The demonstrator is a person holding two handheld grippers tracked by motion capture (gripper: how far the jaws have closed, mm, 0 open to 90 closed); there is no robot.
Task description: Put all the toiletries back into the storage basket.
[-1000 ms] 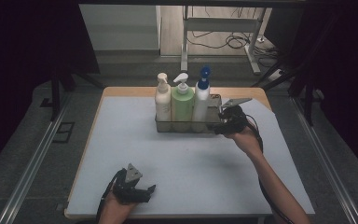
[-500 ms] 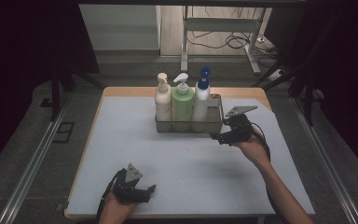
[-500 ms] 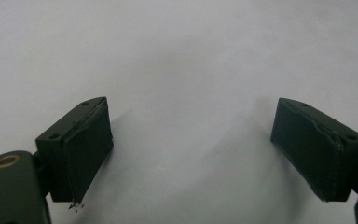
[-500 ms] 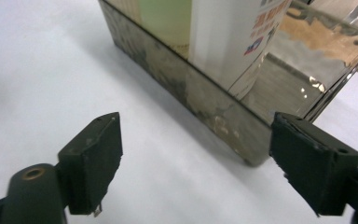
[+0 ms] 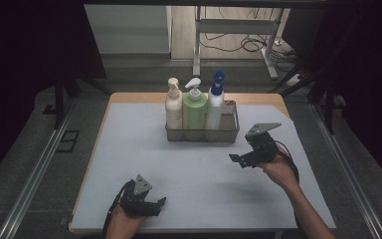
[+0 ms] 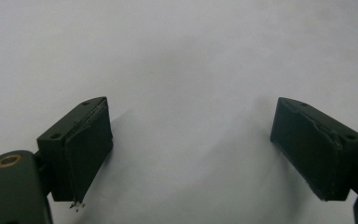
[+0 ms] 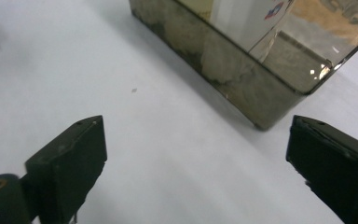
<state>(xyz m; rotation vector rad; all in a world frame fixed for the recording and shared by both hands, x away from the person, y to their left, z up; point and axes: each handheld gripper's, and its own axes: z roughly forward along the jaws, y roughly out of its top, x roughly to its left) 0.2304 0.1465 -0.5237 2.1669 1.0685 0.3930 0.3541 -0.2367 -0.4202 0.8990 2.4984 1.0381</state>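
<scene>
Left gripper [image 5: 146, 203]: it lies low at the near left edge of the worktop [image 5: 129, 149], held from below by a hand that the bottom of the high view cuts off at the wrist. In the left gripper view its jaws stand wide apart with nothing between them; past them is bare pale surface.

Wire basket [image 5: 202, 129]: it stands at the far middle of the worktop, well apart from the left gripper. It carries three pump bottles in a row, each upright: a cream bottle [image 5: 173, 105] at the left, a green bottle [image 5: 195, 108] in the middle, and a white bottle with a blue pump [image 5: 215, 102] at the right. The basket wall hides the lower part of each bottle, and no label can be read in the high view.

Right gripper [image 5: 247, 158]: it is held over the worktop near the basket's near right corner, clear of it, with the jaws pointing left. Its jaws have just been opening and now stand wide, with nothing between them (the pads close on no object). In the right gripper view the basket [image 7: 242, 70] shows as a dark mesh wall cut off by the top edge; a pale bottle behind the mesh is blurred, with a small blue-and-red mark that cannot be read.
</scene>
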